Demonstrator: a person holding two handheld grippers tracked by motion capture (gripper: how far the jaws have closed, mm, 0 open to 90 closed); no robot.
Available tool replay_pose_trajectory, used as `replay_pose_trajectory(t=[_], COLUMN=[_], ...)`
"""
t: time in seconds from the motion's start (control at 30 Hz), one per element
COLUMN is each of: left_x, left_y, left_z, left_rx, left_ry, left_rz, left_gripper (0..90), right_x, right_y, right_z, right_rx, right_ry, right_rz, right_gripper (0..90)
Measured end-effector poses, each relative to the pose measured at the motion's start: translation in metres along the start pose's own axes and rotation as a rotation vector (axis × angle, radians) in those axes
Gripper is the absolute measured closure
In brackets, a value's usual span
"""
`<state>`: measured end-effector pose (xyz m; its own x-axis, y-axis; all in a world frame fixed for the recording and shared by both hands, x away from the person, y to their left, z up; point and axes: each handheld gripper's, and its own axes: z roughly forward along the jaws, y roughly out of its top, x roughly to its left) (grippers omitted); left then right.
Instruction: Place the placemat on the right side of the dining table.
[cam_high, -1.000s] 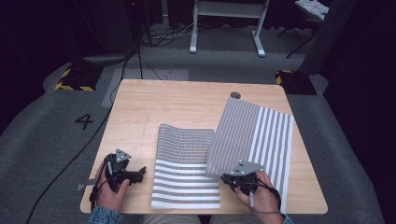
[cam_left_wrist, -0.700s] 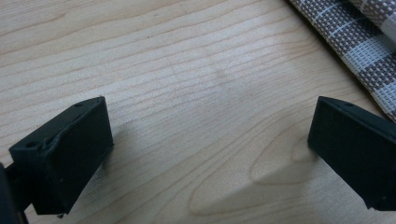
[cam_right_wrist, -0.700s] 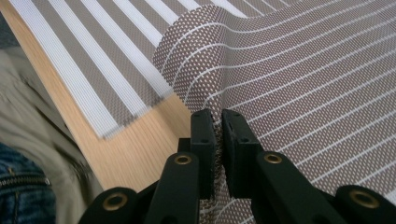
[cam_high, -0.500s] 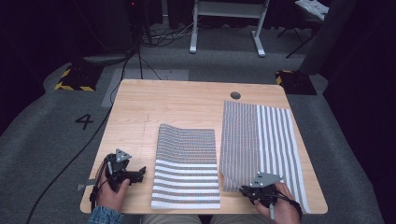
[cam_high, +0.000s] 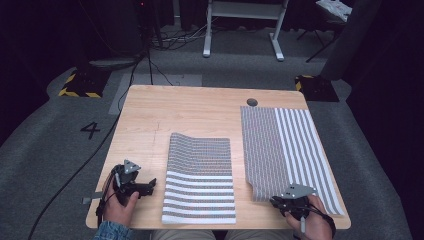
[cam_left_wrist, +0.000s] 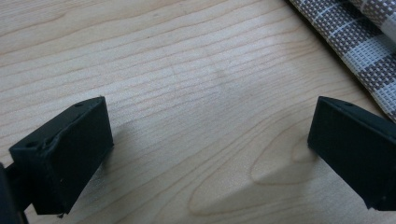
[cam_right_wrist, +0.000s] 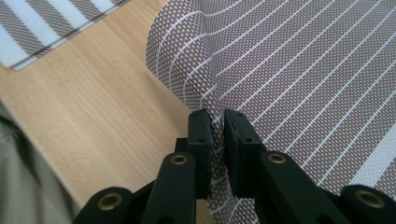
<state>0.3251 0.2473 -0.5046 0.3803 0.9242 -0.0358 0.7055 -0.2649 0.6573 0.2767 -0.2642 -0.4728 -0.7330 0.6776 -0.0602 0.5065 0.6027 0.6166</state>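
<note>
Currently: right tongs (cam_right_wrist: 218, 135) pinching striped placemat (cam_high: 280, 145) near edge, jaws just easing; left tongs (cam_left_wrist: 210, 154) spread, hovering over bare bench (cam_high: 190, 110).

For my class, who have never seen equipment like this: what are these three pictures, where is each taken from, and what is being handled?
A person sits at a pale wooden table holding a black two-jaw gripper in each hand. The high view looks down from above. The other two come from cameras riding on the grippers, looking along their jaws. Two brown-and-white striped woven placemats lie flat: one in the middle, one at the right. The right gripper pinches the near corner of the right placemat, its jaws just easing apart. The left gripper stands open over bare wood beside the middle placemat's edge, holding nothing.
</note>
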Motion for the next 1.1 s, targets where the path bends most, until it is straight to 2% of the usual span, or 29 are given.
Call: replay_pose_trajectory(t=[0.17,0.37,0.67,0.73,0.77,0.83,0.87,0.9,1.03,1.1], left_x=[0.0,0.0,0.0,0.0,0.0,0.0,0.0,0.0,0.0,0.0], left_y=[0.0,0.0,0.0,0.0,0.0,0.0,0.0,0.0,0.0,0.0], left_z=[0.0,0.0,0.0,0.0,0.0,0.0,0.0,0.0,0.0,0.0], left_rx=[0.0,0.0,0.0,0.0,0.0,0.0,0.0,0.0,0.0,-0.001], left_ry=[0.0,0.0,0.0,0.0,0.0,0.0,0.0,0.0,0.0,0.0], left_rz=[0.0,0.0,0.0,0.0,0.0,-0.001,0.0,0.0,0.0,-0.001], left_gripper=[0.1,0.1,0.1,0.1,0.1,0.1,0.1,0.1,0.2,0.1], right_x=[-0.006,-0.007,-0.008,-0.008,-0.006,-0.001,0.001,0.004,0.011,0.009], right_y=[-0.003,-0.011,-0.011,-0.011,-0.01,-0.01,-0.009,-0.007,0.002,0.005], right_z=[0.001,-0.004,-0.005,-0.005,-0.005,-0.005,-0.006,-0.008,-0.013,-0.009], right_rx=[0.001,-0.024,-0.02,-0.021,-0.021,-0.042,-0.048,-0.05,-0.069,-0.048], right_ry=[-0.012,-0.025,-0.029,-0.027,-0.016,0.012,0.021,0.033,0.054,0.041], right_rz=[0.014,0.047,0.05,0.048,0.056,0.091,0.098,0.09,0.071,0.061], right_gripper=[80.4,80.2,79.2,75.3,70.2,60.5,59.8,60.3,77.4,81.8])
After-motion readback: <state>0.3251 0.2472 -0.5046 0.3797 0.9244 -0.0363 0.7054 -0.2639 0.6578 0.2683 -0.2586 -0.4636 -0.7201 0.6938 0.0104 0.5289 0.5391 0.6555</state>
